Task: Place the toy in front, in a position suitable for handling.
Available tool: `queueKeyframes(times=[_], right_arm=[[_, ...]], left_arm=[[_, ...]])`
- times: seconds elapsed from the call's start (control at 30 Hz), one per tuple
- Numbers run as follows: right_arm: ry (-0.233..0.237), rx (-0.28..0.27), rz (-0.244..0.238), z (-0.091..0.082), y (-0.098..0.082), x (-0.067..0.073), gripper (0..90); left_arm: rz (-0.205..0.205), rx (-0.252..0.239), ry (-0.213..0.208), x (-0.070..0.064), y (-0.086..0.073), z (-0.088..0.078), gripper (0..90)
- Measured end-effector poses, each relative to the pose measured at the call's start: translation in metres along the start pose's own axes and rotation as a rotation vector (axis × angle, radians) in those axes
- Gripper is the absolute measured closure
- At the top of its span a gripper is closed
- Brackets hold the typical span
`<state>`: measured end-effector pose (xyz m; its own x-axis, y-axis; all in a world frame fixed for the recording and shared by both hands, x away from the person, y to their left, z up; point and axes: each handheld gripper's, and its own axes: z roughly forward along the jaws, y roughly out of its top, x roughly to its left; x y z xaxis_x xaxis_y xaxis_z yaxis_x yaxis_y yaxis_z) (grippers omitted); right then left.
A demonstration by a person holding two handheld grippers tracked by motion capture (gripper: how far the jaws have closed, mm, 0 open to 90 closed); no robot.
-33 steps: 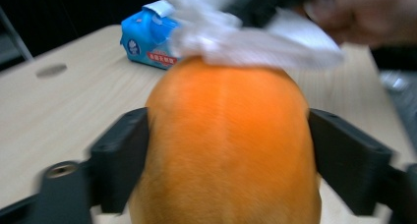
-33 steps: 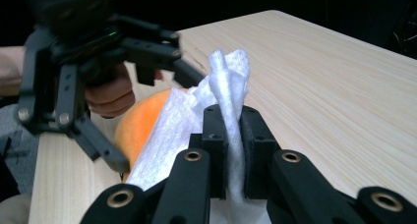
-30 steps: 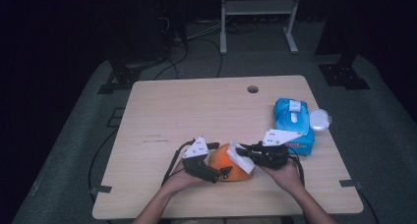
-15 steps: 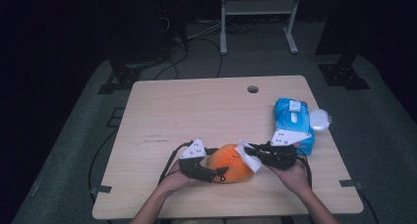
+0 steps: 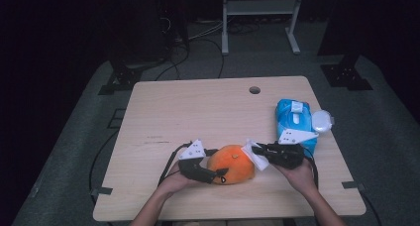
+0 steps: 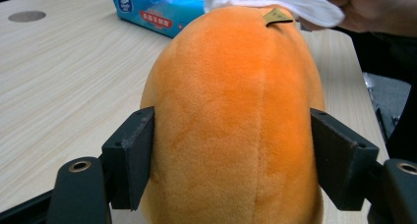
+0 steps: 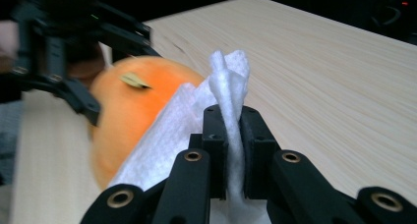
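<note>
The soft orange plush fruit (image 5: 231,164) lies on the near part of the light wooden table (image 5: 198,112). The left gripper (image 5: 216,175) has just been closing its jaws, and they now squeeze the toy's sides, probably to keep it from sliding. The right gripper (image 5: 256,148) pinches a white wet wipe (image 5: 255,156) tight and lays it on the toy's end, likely to clean it. The left gripper view shows the tiny brown stem (image 6: 277,16). The high view shows the blue pack of wipes (image 5: 294,118) beside the right hand.

The blue wipe pack (image 6: 157,10) carries a round white logo at its left end and a red label with white characters beside it, both too small to read. The brown tag (image 6: 276,16) on the orange plush (image 6: 236,130) shows no legible print.
</note>
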<state>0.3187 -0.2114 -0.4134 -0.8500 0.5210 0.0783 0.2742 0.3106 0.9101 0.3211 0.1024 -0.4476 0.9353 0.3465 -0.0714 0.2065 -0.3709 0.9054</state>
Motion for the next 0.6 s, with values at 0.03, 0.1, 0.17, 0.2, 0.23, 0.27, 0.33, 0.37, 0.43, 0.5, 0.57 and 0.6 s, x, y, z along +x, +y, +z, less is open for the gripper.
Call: queueKeyframes(times=[0.03, 0.1, 0.17, 0.2, 0.23, 0.27, 0.33, 0.37, 0.43, 0.5, 0.57, 0.6], right_arm=[[0.008, -0.002, -0.012, 0.002, 0.002, 0.003, 81.8], [0.019, -0.01, -0.032, 0.006, 0.006, 0.011, 81.8], [0.046, -0.027, -0.048, 0.01, 0.011, 0.019, 81.6], [0.061, -0.036, -0.061, 0.011, 0.013, 0.024, 81.6], [0.068, -0.04, -0.074, 0.013, 0.015, 0.027, 81.6], [0.075, -0.042, -0.085, 0.014, 0.016, 0.029, 81.6], [0.076, -0.036, -0.094, 0.014, 0.017, 0.029, 81.7], [0.074, -0.035, -0.089, 0.013, 0.017, 0.028, 81.7], [0.064, -0.026, -0.058, 0.011, 0.013, 0.019, 81.8], [0.048, -0.019, -0.029, 0.009, 0.008, 0.011, 81.8], [0.04, -0.017, -0.016, 0.007, 0.006, 0.007, 81.8], [0.037, -0.019, -0.009, 0.006, 0.006, 0.004, 81.8]], left_arm=[[0.0, -0.001, 0.003, -0.001, 0.001, 0.001, 25.5], [0.012, 0.006, 0.007, -0.002, 0.002, 0.002, 25.3], [0.031, 0.007, 0.01, -0.006, 0.004, 0.003, 25.3], [0.038, 0.006, 0.012, -0.007, 0.005, 0.005, 25.3], [0.045, 0.007, 0.016, -0.009, 0.006, 0.005, 25.3], [0.052, 0.011, 0.019, -0.01, 0.007, 0.006, 25.3], [0.054, 0.01, 0.016, -0.01, 0.007, 0.005, 25.3], [0.053, 0.005, 0.013, -0.01, 0.007, 0.005, 24.9], [0.033, 0.001, 0.013, -0.008, 0.008, 0.004, 18.6], [0.0, -0.009, 0.028, -0.005, 0.008, 0.003, 12.0], [-0.042, -0.004, 0.025, 0.0, 0.006, 0.002, 11.0], [-0.056, 0.001, 0.016, 0.001, 0.005, 0.003, 11.9]])
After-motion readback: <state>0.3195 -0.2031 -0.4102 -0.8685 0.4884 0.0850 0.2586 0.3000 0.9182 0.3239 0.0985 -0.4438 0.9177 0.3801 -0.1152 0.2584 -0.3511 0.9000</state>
